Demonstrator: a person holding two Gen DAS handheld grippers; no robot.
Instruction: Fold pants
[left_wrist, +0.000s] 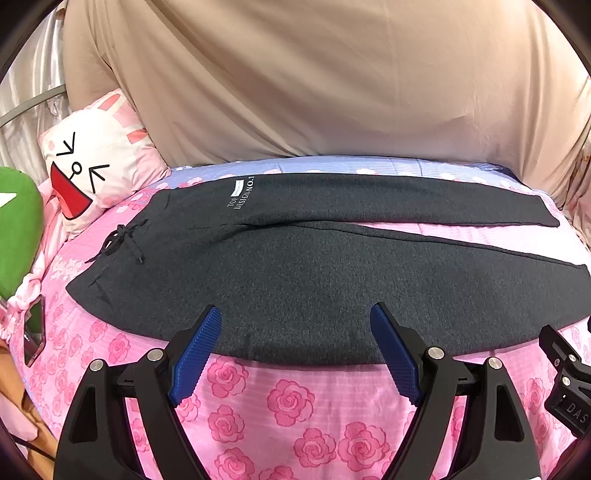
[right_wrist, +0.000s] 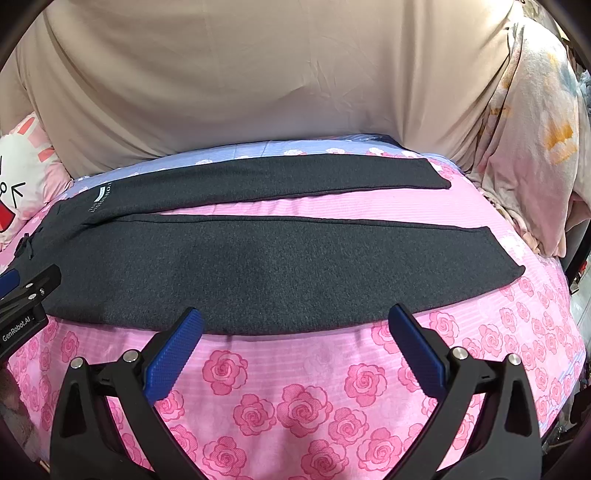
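Note:
Dark grey pants (left_wrist: 295, 266) lie flat on the pink rose bedspread (left_wrist: 295, 406), waistband with drawstring (left_wrist: 122, 240) at the left, both legs stretched right and slightly apart. They also show in the right wrist view (right_wrist: 277, 269). My left gripper (left_wrist: 295, 314) is open and empty, its blue pads (left_wrist: 195, 354) over the near edge of the near leg. My right gripper (right_wrist: 295, 317) is open and empty at the same near edge, further right. The left gripper's body (right_wrist: 26, 306) shows at the left of the right wrist view.
A beige sheet (left_wrist: 314, 81) hangs behind the bed. A white rabbit pillow (left_wrist: 92, 162) and a green plush (left_wrist: 18, 229) sit at the left. A phone (left_wrist: 35, 336) lies at the bed's left edge. Pale floral fabric (right_wrist: 535, 147) hangs at the right.

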